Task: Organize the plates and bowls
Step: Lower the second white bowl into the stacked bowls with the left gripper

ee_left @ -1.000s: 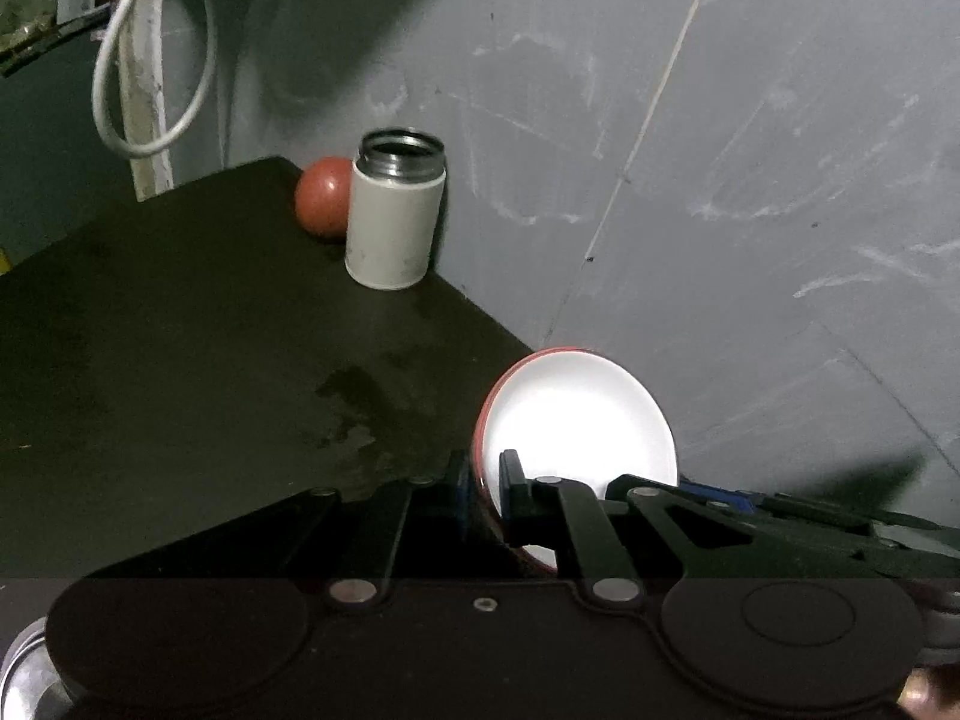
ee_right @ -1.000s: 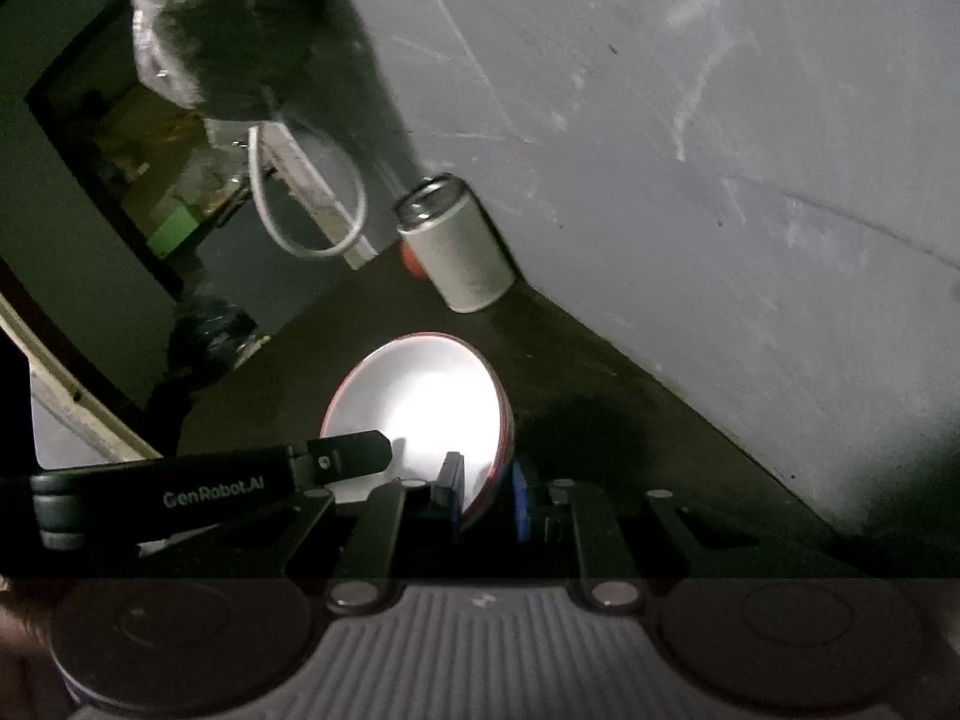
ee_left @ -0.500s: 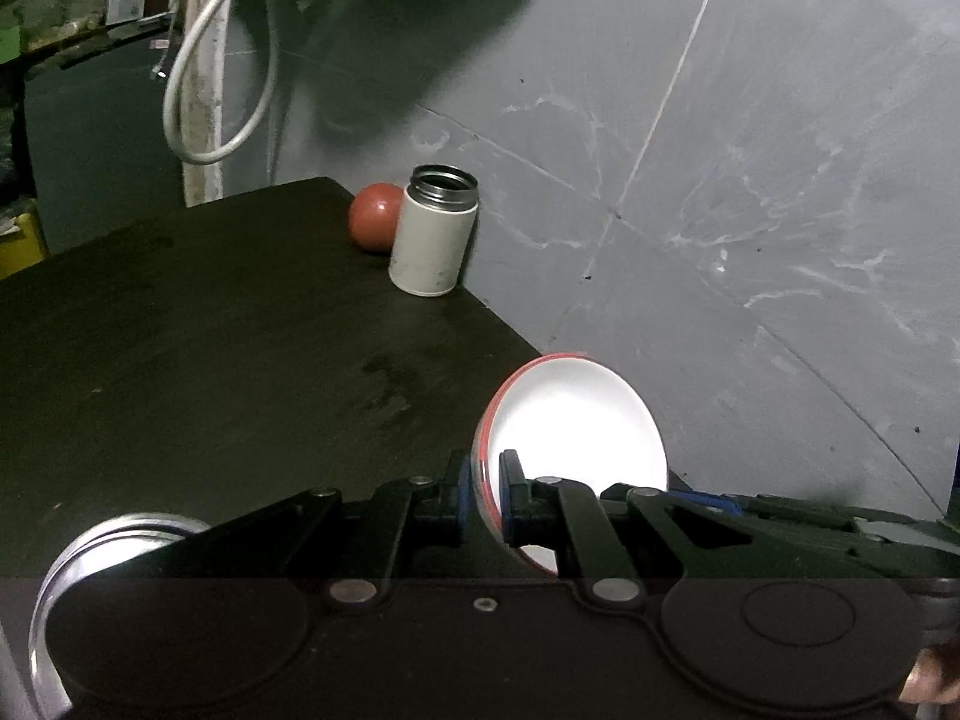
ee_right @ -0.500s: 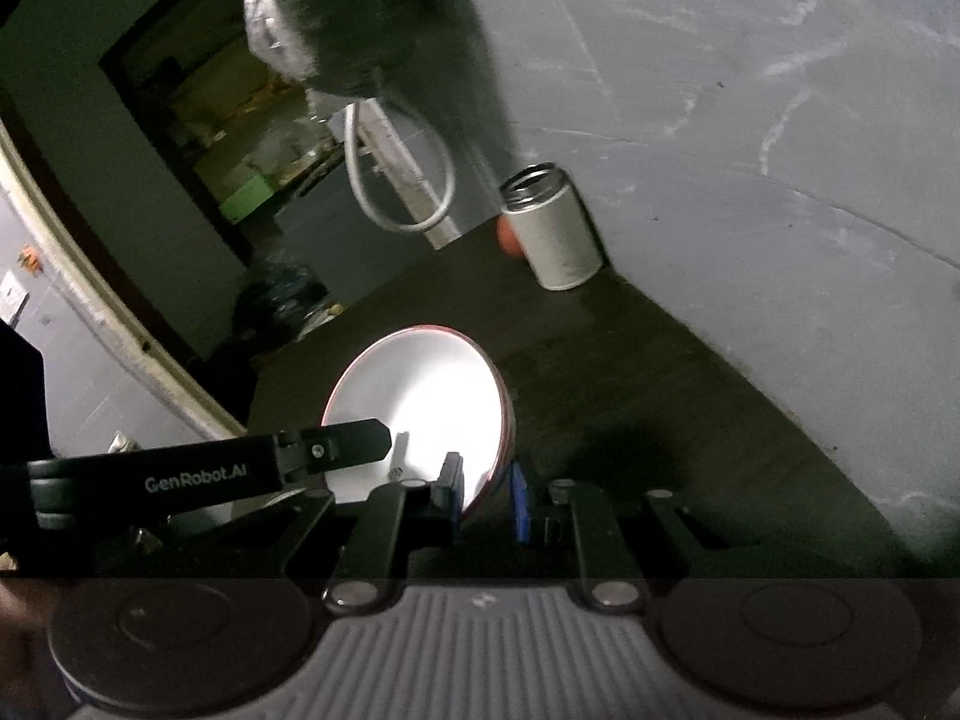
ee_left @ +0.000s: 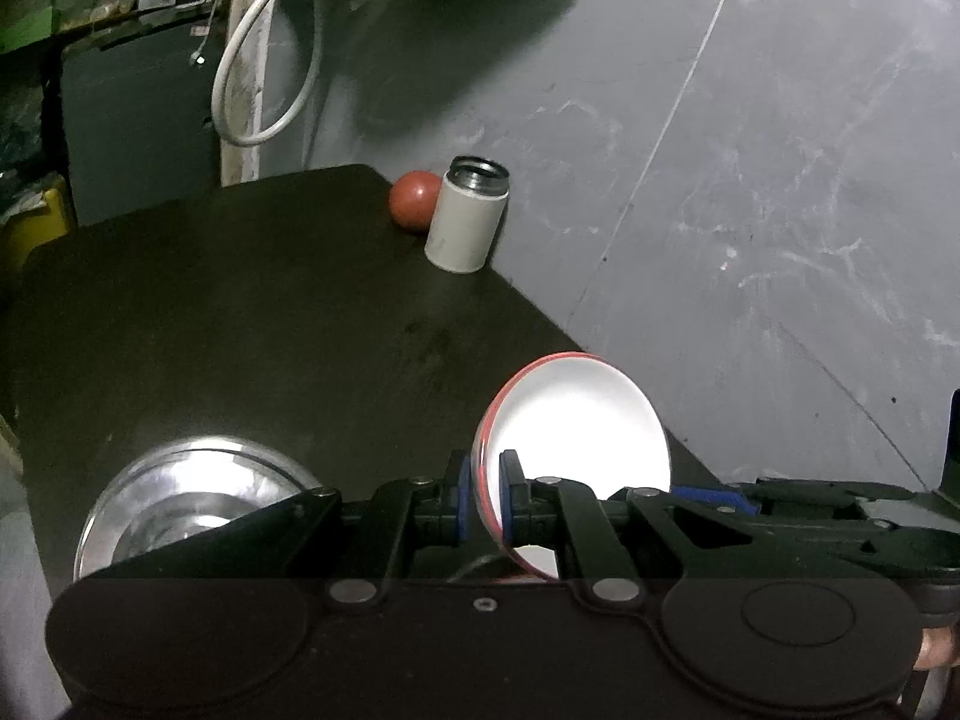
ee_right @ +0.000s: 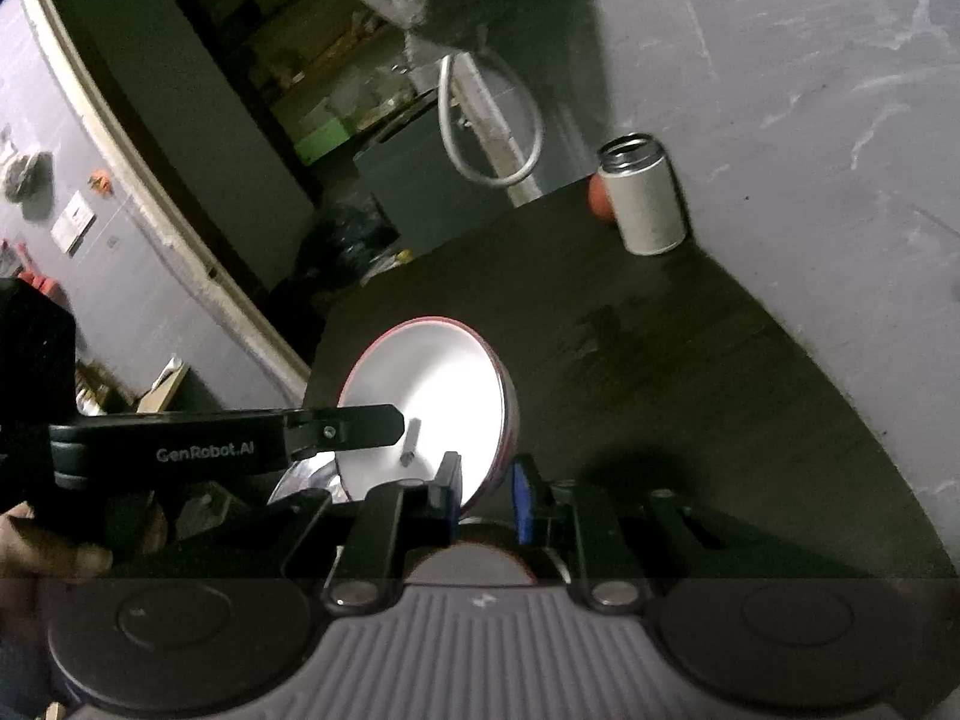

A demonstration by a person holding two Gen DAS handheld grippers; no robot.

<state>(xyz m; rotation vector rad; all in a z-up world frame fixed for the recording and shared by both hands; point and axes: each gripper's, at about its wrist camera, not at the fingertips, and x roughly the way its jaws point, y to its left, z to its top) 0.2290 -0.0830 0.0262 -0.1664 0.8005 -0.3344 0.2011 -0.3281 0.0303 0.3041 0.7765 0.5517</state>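
Note:
A white bowl [ee_left: 576, 420] with a red rim hangs tilted on edge above the dark table [ee_left: 240, 330]. My left gripper [ee_left: 485, 480] is shut on its near-left rim. In the right wrist view my right gripper [ee_right: 486, 492] is shut on the opposite rim of the same bowl [ee_right: 426, 396]. The left gripper's finger [ee_right: 348, 429] reaches in from the left, and a hand holds that gripper at the frame's edge. A shiny steel bowl [ee_left: 180, 498] sits on the table below and left of the white bowl, and it is partly hidden by my left gripper's body.
A white open-topped flask [ee_left: 465, 222] and a red ball [ee_left: 414, 201] stand at the table's far corner against the grey wall [ee_left: 750, 180]. A white hose loop [ee_left: 264, 90] hangs behind. Something reddish [ee_right: 468, 558] lies under the right gripper and is mostly hidden.
Both grippers have pulled back and up with the white bowl still held between them. The flask and ball look farther away, and the steel bowl has come into view at lower left.

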